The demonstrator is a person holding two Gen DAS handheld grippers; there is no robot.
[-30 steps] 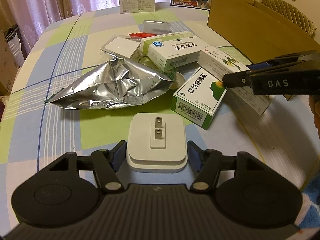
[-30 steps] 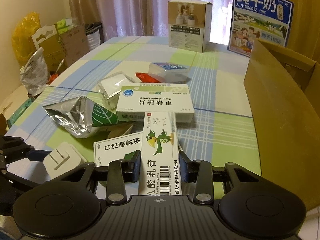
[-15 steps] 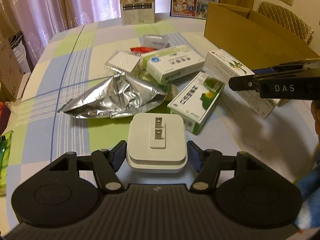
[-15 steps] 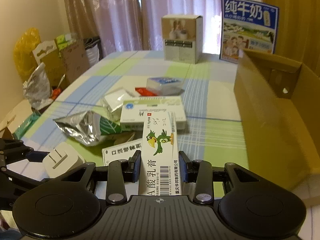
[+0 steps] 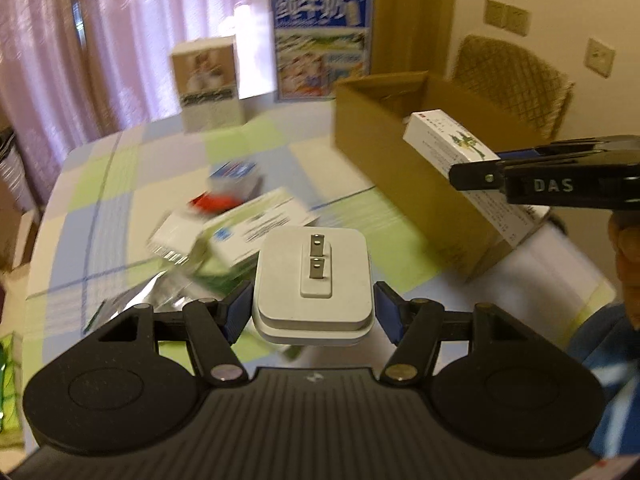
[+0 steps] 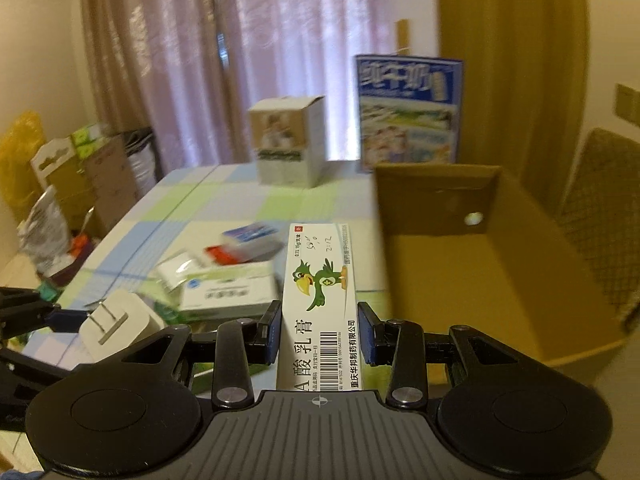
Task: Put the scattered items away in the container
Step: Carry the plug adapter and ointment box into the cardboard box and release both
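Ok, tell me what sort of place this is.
Most likely a home dining room: a table under a checked tablecloth, pink curtains behind it, a woven-back chair, and wall sockets.

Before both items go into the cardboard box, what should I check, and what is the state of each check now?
1. Left gripper grips the white plug adapter: ok.
2. Right gripper grips the ointment box with the green bird: ok.
3. Cardboard box top open: ok.
4. Free space on the box floor: ok.
5. Items already above the opening: not ok, both beside it.
6. The grippers are apart from each other: ok.
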